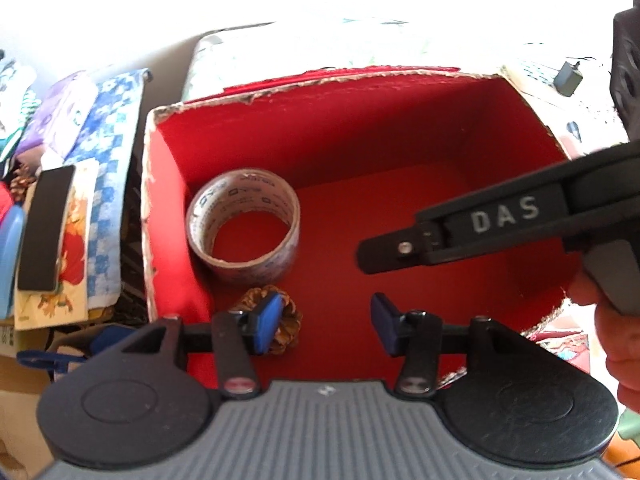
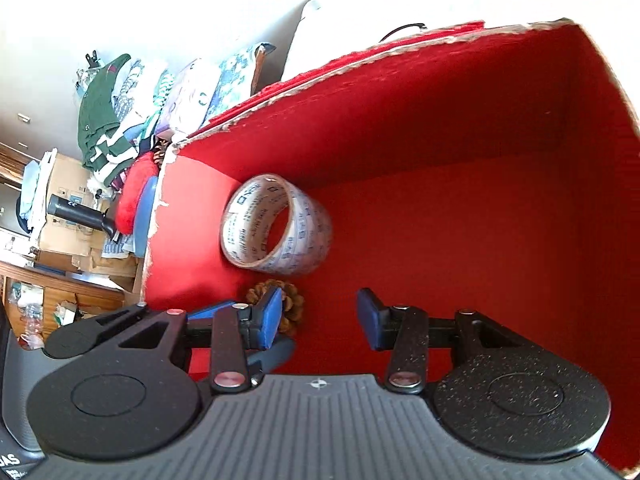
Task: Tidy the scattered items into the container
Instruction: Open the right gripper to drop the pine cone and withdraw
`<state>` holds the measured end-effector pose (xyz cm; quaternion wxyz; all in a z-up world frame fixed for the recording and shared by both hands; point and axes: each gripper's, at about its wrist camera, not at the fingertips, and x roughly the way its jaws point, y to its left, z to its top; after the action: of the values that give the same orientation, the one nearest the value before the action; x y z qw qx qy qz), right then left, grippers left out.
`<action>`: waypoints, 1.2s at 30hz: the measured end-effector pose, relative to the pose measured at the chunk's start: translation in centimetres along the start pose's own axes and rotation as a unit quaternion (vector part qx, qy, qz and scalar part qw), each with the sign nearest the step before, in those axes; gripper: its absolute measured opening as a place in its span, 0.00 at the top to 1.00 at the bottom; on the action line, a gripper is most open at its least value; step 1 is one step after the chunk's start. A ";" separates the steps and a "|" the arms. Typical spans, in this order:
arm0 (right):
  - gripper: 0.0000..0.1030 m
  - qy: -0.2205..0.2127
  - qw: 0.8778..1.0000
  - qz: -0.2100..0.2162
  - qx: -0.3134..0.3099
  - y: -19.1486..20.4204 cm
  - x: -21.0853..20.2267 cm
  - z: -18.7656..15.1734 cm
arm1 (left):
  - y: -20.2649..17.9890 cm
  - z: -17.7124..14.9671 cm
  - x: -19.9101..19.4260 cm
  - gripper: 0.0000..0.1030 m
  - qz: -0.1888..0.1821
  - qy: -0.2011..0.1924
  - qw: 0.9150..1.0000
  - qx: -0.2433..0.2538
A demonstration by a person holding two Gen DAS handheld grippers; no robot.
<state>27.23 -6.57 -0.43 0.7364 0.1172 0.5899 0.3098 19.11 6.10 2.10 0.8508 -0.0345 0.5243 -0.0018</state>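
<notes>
Hovering over red box (image 1: 360, 120), tape roll (image 1: 244, 226) and pine cone (image 1: 280, 320) inside: left gripper (image 1: 324, 324) and right gripper (image 2: 320, 320) gape empty; withdraw vertically, clearing ragged rim.

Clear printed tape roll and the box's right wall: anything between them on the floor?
No. From the clear printed tape roll to the right wall, the red box floor is bare, shown in the right wrist view.

Pine cone (image 1: 286, 322): partly hidden behind the left hand-held gripper's blue pad in both views.
Hand (image 1: 616, 340): cut off by the right edge.
Tape roll (image 2: 276, 226): its print too small to read.
Window area: blown out white.
</notes>
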 end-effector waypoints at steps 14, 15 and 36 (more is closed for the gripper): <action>0.56 -0.034 0.999 -0.024 -0.006 -1.9 -2.1 -1.3 | -1.6 -0.2 -0.3 0.35 0.093 -0.008 0.994 -0.062; 0.55 -0.038 0.999 -0.023 -0.009 -1.9 -2.4 -1.3 | -1.7 -0.3 -0.6 0.33 0.098 -0.014 0.993 -0.065; 0.55 -0.091 0.993 -0.022 -0.067 -1.3 -6.5 -4.0 | -4.5 -2.2 -4.9 0.10 0.171 -0.050 0.974 -0.140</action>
<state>23.13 -12.24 2.93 0.7999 0.0825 0.5005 0.3207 15.09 1.68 5.78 0.8505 -0.0635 0.4740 0.2189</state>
